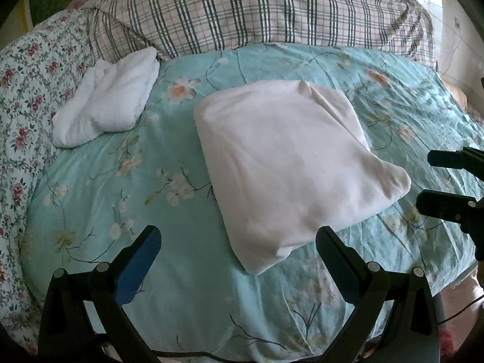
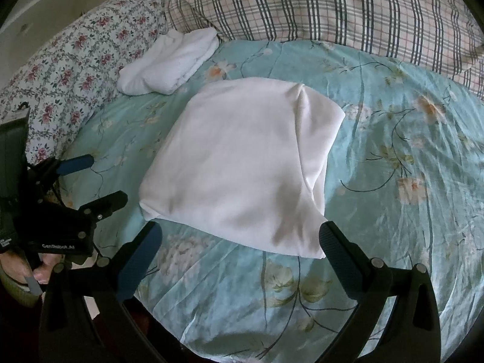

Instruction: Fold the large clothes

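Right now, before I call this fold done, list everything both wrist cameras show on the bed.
Folded garment: one, white, middle of the quilt, free of both grippers.
Folded towel: one, white, fluffy, far left, against the pillows.
Quilt: one, teal floral, covering the bed.
Plaid pillow: one, grey-pink check, at the back.
Floral pillow: one, white with red flowers, at left.
Left gripper: one, black, blue pads, open, near the garment's front edge.
Right gripper: one, black, open, at the garment's near edge.
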`<state>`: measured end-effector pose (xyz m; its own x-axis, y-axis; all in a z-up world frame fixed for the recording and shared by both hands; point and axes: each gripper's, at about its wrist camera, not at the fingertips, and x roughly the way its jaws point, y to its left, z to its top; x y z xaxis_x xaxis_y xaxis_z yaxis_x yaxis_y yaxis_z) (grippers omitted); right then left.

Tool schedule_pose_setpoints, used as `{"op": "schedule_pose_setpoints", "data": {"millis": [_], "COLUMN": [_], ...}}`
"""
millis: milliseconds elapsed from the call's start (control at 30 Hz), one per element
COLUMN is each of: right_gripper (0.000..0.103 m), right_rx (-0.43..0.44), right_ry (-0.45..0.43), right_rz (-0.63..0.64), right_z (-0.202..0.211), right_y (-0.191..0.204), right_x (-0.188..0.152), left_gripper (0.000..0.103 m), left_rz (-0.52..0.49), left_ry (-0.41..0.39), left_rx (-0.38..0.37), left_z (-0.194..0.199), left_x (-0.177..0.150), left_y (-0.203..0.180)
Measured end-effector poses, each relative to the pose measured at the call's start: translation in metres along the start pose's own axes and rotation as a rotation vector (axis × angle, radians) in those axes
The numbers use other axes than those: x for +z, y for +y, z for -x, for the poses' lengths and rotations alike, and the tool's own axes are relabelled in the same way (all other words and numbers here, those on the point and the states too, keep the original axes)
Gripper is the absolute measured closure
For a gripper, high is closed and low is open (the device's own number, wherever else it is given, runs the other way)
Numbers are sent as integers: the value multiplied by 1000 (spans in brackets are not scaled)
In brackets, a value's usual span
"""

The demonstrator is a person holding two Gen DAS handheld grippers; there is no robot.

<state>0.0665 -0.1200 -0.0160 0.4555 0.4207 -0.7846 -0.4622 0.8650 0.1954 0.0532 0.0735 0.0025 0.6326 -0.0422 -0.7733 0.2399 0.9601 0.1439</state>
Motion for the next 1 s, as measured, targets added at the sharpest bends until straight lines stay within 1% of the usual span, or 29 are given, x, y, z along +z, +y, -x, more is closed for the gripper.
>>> {"op": "schedule_pose_setpoints", "data": {"millis": [300,600,1000], "right_gripper": [0,0,0], "right_rx": [-1,18,25], "right_ry": [2,8,16], "right_rz": [1,-21,-16], "right_z": [-1,-13,-18], "right_y": [0,-12,-11], "right_x": [1,15,19], "left_gripper": [1,1,1], "left_rz": [20,33,48], "left_ry": [14,9,16], "left_rx": [6,11,10], "left_z": [-7,-8,-10], "left_x": [3,6,10], "left_y": [2,1,3]}}
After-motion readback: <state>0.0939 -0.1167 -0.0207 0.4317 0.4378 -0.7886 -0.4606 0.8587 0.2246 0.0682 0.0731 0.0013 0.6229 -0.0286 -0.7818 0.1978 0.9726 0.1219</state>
